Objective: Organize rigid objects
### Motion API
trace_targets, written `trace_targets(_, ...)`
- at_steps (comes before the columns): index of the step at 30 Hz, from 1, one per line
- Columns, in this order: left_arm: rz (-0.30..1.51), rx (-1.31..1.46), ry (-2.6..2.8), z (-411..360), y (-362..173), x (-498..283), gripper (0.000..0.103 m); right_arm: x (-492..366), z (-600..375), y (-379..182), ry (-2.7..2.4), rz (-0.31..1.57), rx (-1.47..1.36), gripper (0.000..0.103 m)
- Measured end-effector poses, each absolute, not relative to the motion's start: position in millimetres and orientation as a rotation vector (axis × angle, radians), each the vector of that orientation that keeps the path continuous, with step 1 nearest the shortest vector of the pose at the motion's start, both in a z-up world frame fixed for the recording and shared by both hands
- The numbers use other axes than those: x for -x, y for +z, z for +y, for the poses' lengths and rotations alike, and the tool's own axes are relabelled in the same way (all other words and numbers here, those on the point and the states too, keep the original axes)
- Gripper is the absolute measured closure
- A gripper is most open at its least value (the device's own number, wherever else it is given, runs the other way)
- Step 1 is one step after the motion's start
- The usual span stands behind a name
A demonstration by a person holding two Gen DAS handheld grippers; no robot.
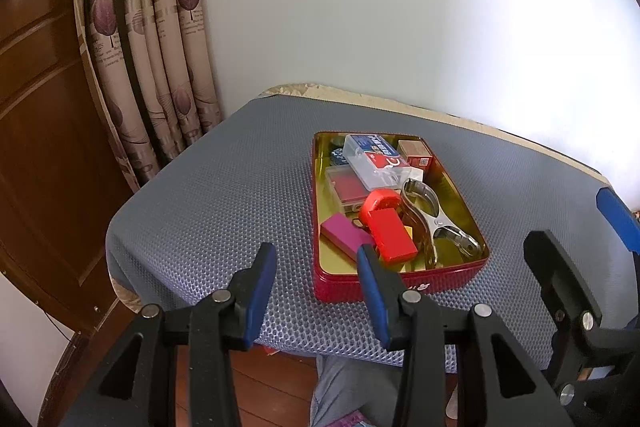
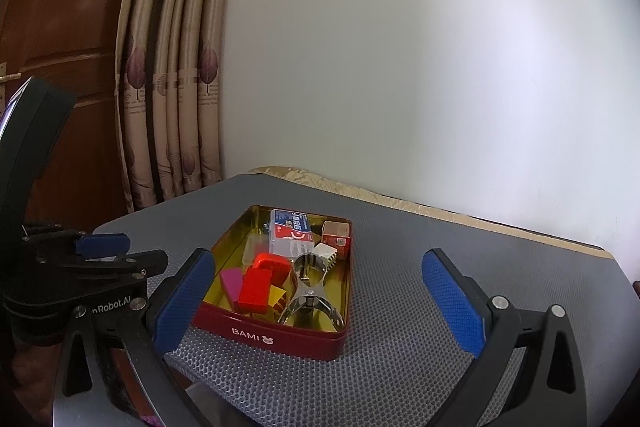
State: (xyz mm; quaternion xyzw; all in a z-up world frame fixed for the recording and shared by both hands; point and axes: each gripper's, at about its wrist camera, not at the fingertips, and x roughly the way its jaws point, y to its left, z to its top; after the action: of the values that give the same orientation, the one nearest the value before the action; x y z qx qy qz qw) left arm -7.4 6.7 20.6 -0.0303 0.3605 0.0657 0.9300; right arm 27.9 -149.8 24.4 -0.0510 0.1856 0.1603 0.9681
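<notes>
We find the left gripper (image 1: 316,281) spread moderately and holding nothing, poised at the near rim of the red BAMI tin (image 2: 280,337), which sits on the grey mesh mat (image 1: 224,195). Inside the tin lie a magenta block (image 1: 344,231), a red block (image 1: 390,233), a clear plastic case (image 1: 376,159), apparently staples, and a steel clamp (image 1: 434,221). The right gripper (image 2: 320,301) stands wide, empty, before the tin.

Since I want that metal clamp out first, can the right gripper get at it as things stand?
Probably yes. The right gripper is open and empty, the tin has no lid, and the metal clamp lies uncovered along its right side, though the red block sits close beside it.
</notes>
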Motion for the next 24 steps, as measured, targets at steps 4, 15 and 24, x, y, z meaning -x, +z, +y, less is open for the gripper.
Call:
trace_targets(4, 0.742, 0.064, 0.133, 7.6, 19.9, 6.7, 0.061, -29.0, -150.8, 23.8, 0.325, 0.382, 0.098, 0.0)
trace_targets(15, 0.745, 0.062, 0.135, 6.3, 19.5, 6.1, 0.061, -29.7, -151.0, 23.3, 0.325, 0.387, 0.097, 0.0)
trace_targets(24, 0.749, 0.057, 0.13, 5.0, 18.4, 6.3, 0.061, -29.2, -150.2, 21.0, 0.319, 0.396, 0.085, 0.0)
